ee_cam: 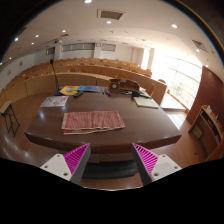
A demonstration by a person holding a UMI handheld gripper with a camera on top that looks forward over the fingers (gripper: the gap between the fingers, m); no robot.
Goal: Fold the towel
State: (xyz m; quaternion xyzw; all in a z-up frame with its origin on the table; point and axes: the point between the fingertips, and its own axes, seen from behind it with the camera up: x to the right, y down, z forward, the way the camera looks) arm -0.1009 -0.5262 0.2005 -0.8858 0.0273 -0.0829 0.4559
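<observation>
A reddish patterned cloth towel (93,121) lies spread flat as a wide rectangle near the front edge of a dark brown wooden table (140,128), its surface finely striped. It rests well beyond the gripper (110,160), whose pink-padded fingers (76,159) stand wide apart and hold nothing. Papers and small items (55,101) lie farther back on the table.
</observation>
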